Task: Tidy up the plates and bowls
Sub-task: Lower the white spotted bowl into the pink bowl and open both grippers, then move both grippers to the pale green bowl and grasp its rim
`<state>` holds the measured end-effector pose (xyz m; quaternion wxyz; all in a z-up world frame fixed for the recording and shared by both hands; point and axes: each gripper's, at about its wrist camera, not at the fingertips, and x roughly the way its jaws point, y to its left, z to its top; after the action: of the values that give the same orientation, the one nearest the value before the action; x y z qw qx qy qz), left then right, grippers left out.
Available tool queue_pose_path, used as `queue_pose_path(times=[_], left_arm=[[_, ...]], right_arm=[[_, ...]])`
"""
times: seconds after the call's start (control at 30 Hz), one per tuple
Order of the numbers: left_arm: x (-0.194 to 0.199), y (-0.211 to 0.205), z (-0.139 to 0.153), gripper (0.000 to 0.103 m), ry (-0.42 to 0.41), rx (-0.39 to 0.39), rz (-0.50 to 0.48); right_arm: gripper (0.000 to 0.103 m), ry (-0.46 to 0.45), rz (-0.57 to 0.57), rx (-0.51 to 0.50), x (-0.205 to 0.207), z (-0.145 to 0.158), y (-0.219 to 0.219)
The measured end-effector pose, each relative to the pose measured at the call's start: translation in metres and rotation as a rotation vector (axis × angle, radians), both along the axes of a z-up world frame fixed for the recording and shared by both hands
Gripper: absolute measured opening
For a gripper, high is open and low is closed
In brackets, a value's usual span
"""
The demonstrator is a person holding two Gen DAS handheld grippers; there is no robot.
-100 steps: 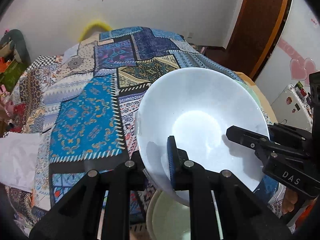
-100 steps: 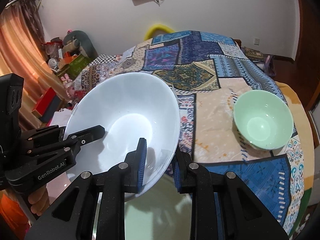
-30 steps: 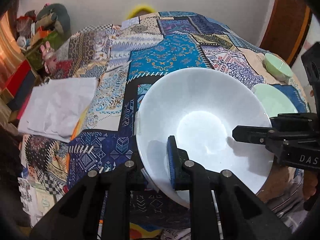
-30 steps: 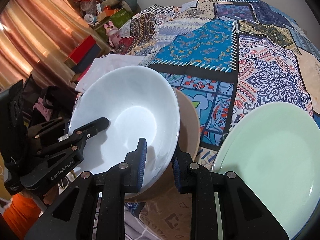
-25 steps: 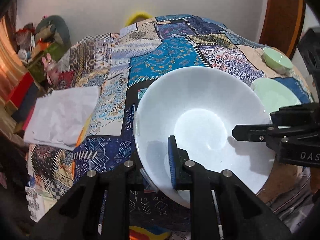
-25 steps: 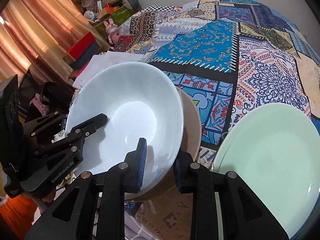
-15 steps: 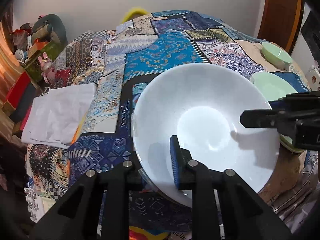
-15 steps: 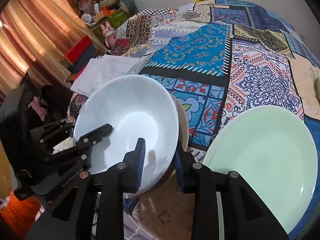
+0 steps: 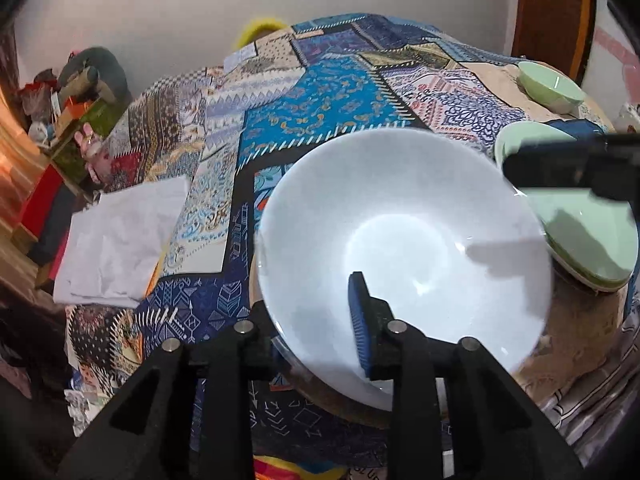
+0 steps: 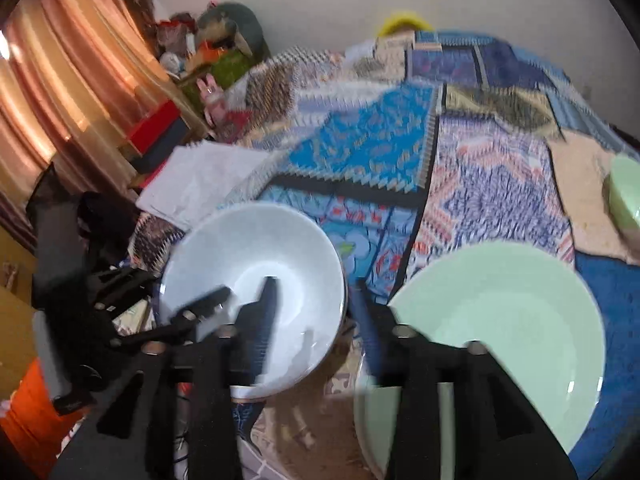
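Observation:
A large white bowl point(image 9: 404, 240) rests inside a brown dish point(image 9: 352, 406) at the table's near edge. My left gripper point(image 9: 320, 320) is shut on the white bowl's near rim, one finger inside, one outside. My right gripper point(image 10: 316, 304) is open with its jaws spread apart and has drawn back from the white bowl point(image 10: 256, 280); it shows in the left wrist view as a dark bar point(image 9: 568, 164). A pale green plate point(image 10: 496, 332) lies to the right, also in the left wrist view point(image 9: 580, 232). A small green bowl point(image 9: 550, 84) sits far right.
A patchwork cloth point(image 9: 320, 92) covers the table. A white folded cloth point(image 9: 120, 240) lies at the left edge. Boxes, toys and curtains point(image 10: 80, 80) stand beyond the table on the left. The right wrist view is motion-blurred.
The white bowl was carried left and set down into the brown dish. My right gripper opened, let go of the bowl's rim and pulled back. My left gripper keeps its grip.

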<state>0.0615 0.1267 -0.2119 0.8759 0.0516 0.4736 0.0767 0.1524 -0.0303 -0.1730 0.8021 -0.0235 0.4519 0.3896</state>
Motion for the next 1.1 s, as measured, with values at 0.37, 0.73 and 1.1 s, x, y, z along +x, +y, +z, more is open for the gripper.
queue_pose_path(times=[0.37, 0.73, 1.1], left_arm=[[0.017, -0.008, 0.009, 0.064, 0.081, -0.017, 0.023], [0.023, -0.001, 0.046, 0.066, 0.075, -0.077, 0.12], [0.033, -0.069, 0.124, 0.072, -0.146, -0.022, 0.009]], right_arm=[[0.051, -0.007, -0.017, 0.01, 0.003, 0.0, -0.015], [0.051, -0.059, -0.061, 0.019, 0.009, 0.014, -0.05], [0.052, -0.156, -0.208, 0.0, 0.032, 0.041, -0.127]])
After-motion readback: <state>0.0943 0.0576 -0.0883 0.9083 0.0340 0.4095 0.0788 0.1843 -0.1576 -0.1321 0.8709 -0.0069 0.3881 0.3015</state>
